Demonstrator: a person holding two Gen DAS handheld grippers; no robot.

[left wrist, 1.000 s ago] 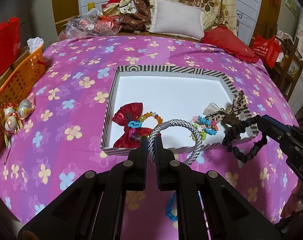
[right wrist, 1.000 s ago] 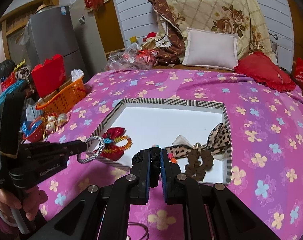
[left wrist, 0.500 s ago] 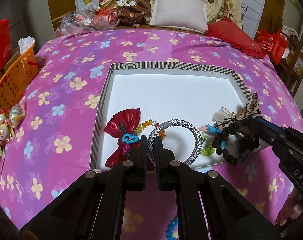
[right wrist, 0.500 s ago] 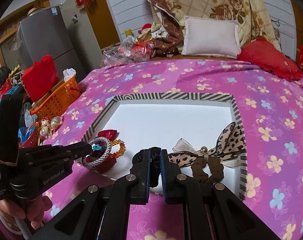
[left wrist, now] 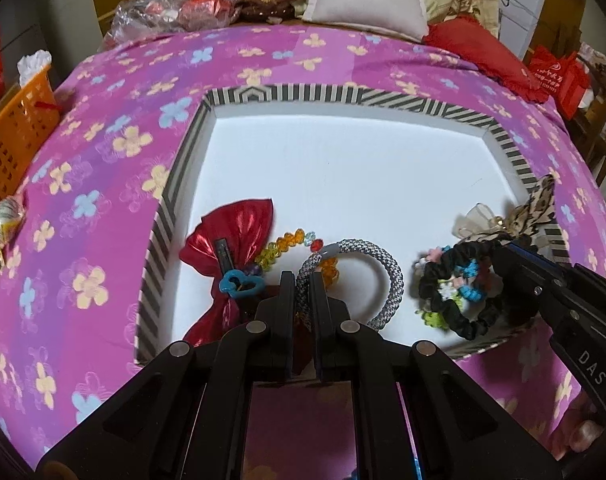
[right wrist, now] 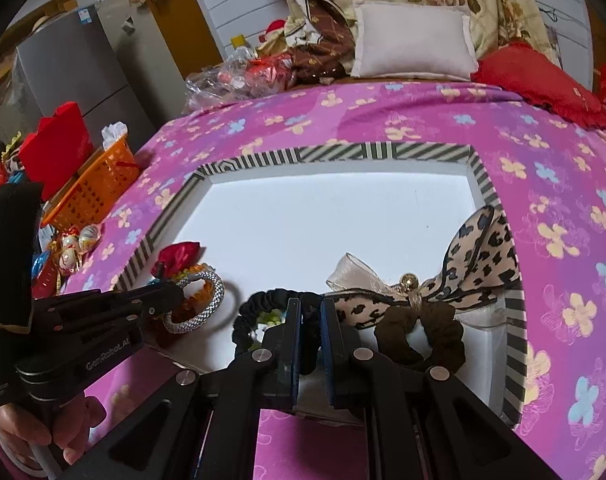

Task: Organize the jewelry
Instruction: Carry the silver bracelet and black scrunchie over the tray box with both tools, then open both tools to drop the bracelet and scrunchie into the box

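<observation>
A white tray with a striped rim (left wrist: pixel 339 98) lies on the pink flowered bedspread; it also shows in the right wrist view (right wrist: pixel 343 151). My left gripper (left wrist: pixel 303 280) is shut on a grey braided hair ring (left wrist: pixel 391 276) and holds it low over the tray's near part, beside a red bow (left wrist: pixel 231 248) and an orange bead bracelet (left wrist: pixel 283 244). My right gripper (right wrist: pixel 310 308) is shut on a black scrunchie (right wrist: pixel 263 304), over the tray's near right, above a flower bracelet (left wrist: pixel 463 280). A leopard bow with a brown scrunchie (right wrist: pixel 463 276) lies at the tray's right edge.
An orange basket (left wrist: pixel 11 136) and wrapped sweets (left wrist: pixel 3 220) sit at the left bed edge. A white pillow (left wrist: pixel 367 0), a red cushion (left wrist: pixel 483 52) and clutter lie at the far end. A fridge (right wrist: pixel 71 80) stands at the left.
Both grippers have moved forward and down over the tray with their rings. The grey ring and the black scrunchie now hang inside the tray's near edge.
</observation>
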